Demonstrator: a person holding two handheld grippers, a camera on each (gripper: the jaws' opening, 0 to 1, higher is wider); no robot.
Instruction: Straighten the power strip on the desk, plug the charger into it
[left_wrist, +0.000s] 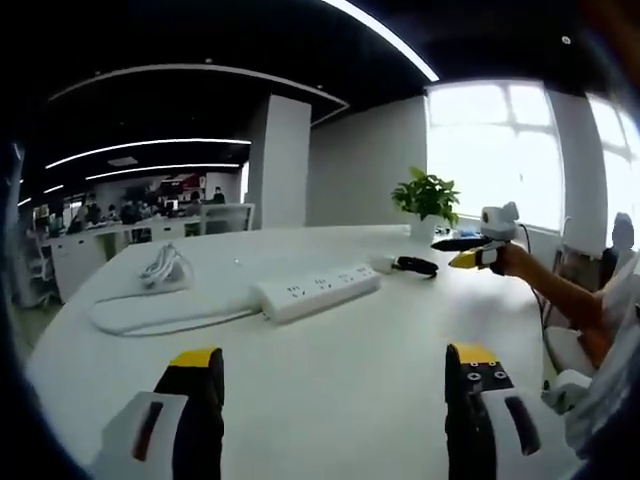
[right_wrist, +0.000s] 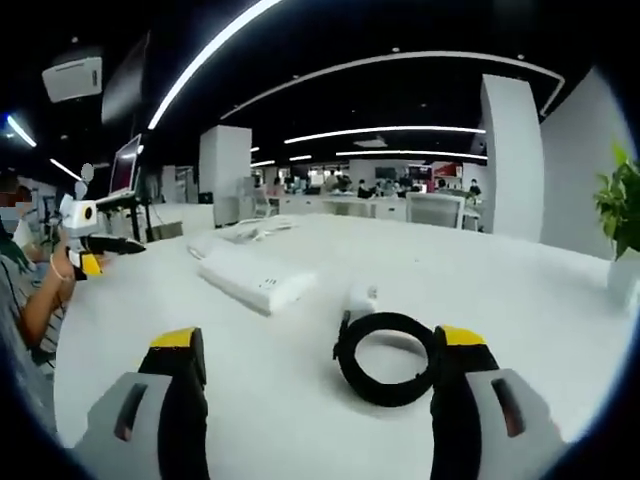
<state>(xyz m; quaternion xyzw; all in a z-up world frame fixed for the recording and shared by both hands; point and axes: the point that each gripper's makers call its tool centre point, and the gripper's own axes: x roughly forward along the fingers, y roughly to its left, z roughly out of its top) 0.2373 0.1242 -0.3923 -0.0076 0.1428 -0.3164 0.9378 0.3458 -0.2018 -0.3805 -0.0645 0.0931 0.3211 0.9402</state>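
Open-plan office, dark ceiling with long strip lights, bright windows on one side. The work surface is a large white desk (left_wrist: 380, 390) with a rounded edge.

Left gripper view, near to far: the left gripper (left_wrist: 335, 375) sits low over the desk, its yellow-tipped jaws wide apart with nothing between them. Beyond it lies the white power strip (left_wrist: 318, 291), flat on the desk and set at an angle to the near edge, sockets facing up. Its white cable (left_wrist: 150, 318) runs off in a wide loop and ends in a bundled coil (left_wrist: 165, 265) further back. Past the far end of the strip rests the coiled black cord (left_wrist: 415, 265) with the white charger (left_wrist: 381, 264) just beside it. Behind them a potted plant (left_wrist: 428, 203) stands near the window. The right gripper (left_wrist: 478, 251) is held in a person's hand above the desk, well apart from the strip.

Right gripper view, near to far: the right gripper's jaws stand wide apart and empty. The black cord loop (right_wrist: 385, 357) lies on the desk just ahead of them, nearer the right jaw, with the charger (right_wrist: 361, 298) touching its far side. The power strip (right_wrist: 255, 277) lies further out, apart from the charger. Desks, chairs and seated people fill the background.
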